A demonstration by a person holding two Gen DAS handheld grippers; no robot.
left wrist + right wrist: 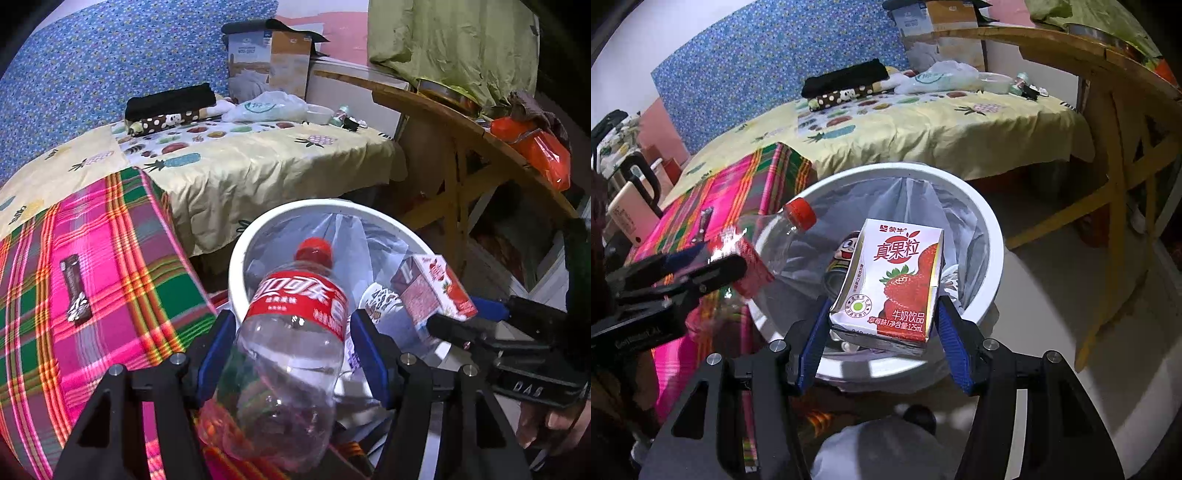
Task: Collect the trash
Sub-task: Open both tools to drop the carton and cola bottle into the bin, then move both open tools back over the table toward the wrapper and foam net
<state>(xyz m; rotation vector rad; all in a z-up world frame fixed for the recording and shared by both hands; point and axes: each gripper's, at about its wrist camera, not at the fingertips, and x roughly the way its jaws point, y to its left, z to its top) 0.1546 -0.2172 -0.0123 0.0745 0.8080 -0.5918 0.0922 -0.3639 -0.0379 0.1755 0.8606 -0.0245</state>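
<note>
A clear cola bottle (299, 299) with a red label and red cap sits between the blue pads of my left gripper (291, 321), which is shut on it; the cap points over the white bin (236, 266). The bin (990, 236) is lined with a clear bag. My right gripper (882, 314) is shut on a strawberry milk carton (901, 273), upright above the bin's near side. A can with a cartoon face (846, 254) lies inside the bin. The left wrist view shows the carton (432, 288) at the right gripper (465, 314). The right wrist view shows the bottle (775, 240) in the left gripper (716, 258).
A bed with a pink plaid blanket (110, 258) stands left of the bin, with a dark snack wrapper (75, 288) lying on it. A yellow pineapple sheet (258, 158) covers the far part. A wooden table (461, 122) stands to the right. A phone on a stand (631, 218) is at far left.
</note>
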